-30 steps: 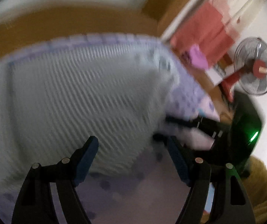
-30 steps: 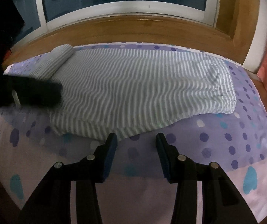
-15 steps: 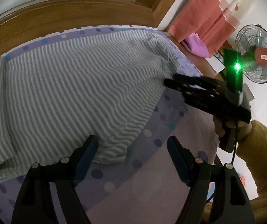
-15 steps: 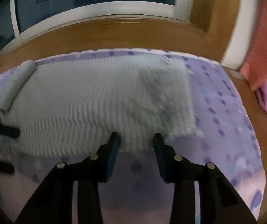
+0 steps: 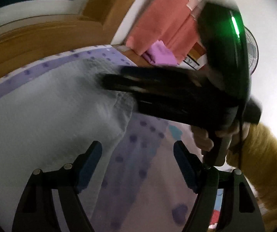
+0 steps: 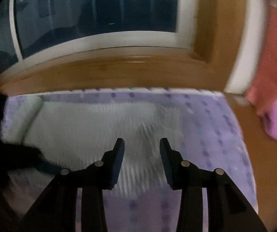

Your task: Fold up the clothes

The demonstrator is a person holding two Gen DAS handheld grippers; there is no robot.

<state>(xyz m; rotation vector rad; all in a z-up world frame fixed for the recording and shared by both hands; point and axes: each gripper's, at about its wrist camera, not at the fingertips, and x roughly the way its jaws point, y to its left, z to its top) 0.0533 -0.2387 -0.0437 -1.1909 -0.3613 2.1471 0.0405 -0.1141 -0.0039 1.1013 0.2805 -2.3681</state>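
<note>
The striped shirt [image 6: 92, 127] lies flat on the dotted purple sheet [image 6: 211, 135], and the left gripper [image 5: 137, 154] hangs over its right edge with jaws wide apart and empty, while the right gripper [image 6: 141, 148] hangs above the shirt, jaws partly apart, gripping nothing.

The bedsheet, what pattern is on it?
Purple with darker polka dots on the bedsheet, best seen in the right wrist view.

Both wrist views tilt down (close) over the bedsheet [image 5: 148, 174].
</note>
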